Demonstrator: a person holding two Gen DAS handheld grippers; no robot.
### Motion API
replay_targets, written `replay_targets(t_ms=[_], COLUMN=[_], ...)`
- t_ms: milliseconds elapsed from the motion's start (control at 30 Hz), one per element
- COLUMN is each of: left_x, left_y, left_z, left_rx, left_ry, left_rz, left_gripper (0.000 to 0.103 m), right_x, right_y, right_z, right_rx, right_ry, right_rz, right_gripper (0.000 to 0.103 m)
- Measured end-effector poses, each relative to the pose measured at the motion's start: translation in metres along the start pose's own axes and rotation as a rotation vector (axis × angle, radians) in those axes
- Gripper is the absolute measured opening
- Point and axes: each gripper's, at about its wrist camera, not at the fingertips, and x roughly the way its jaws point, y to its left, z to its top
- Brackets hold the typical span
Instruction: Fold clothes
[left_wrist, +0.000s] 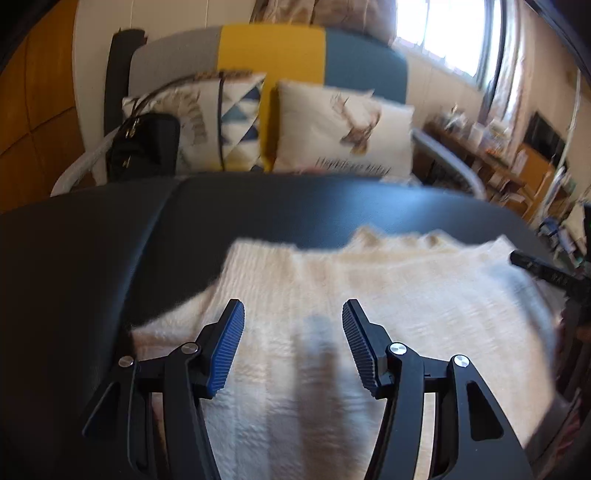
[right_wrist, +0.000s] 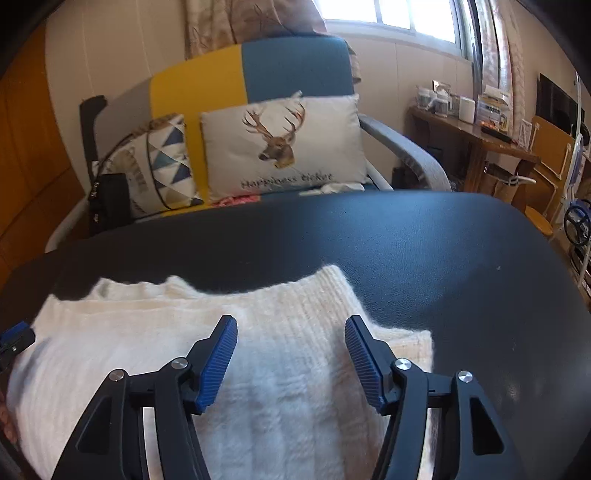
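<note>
Left wrist: left tongs (left_wrist: 293, 314) wide over fuzzy cream ribbed sweater (left_wrist: 332, 295); right tongs (right_wrist: 291, 328) wide, empty.

Bare black worktop (right_wrist: 424, 251) right of and beyond the cream sweater (right_wrist: 184, 350): free passage. Sofa cushions (right_wrist: 284, 144) stand past its far edge, upper frame.

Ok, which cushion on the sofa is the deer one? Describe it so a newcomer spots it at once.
Beyond the black table stands a grey, yellow and blue sofa. Two cushions lean on its back; the deer cushion is the right one. It shows an antlered head above handwritten text, while its neighbour carries blue triangles.
</note>
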Motion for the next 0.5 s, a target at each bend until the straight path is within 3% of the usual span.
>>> replay_targets(t_ms=[100, 400, 500], left_x=[0.001, -0.007, 0.011], left_y=[0.001, 0.0, 0.002], left_z=[-0.003, 0.008, 0.014], left_rx=[-0.008, -0.018, -0.019], left_ry=[0.0, -0.034, 0.03], left_rz=[-0.004, -0.039, -0.017], left_gripper=[0.059, 0.061, 0.061], right_x=[0.017, 0.005, 0.021], right_y=[-0.007, 0.014, 0.027], right_z=[-0.008, 0.004, 0.007], right_rx=[0.024, -0.036, -0.069], right_ry=[0.05, 0.007, 0.046], right_rz=[0.013, 0.028, 0.036], right_gripper=[0.065, 0.067, 0.067])
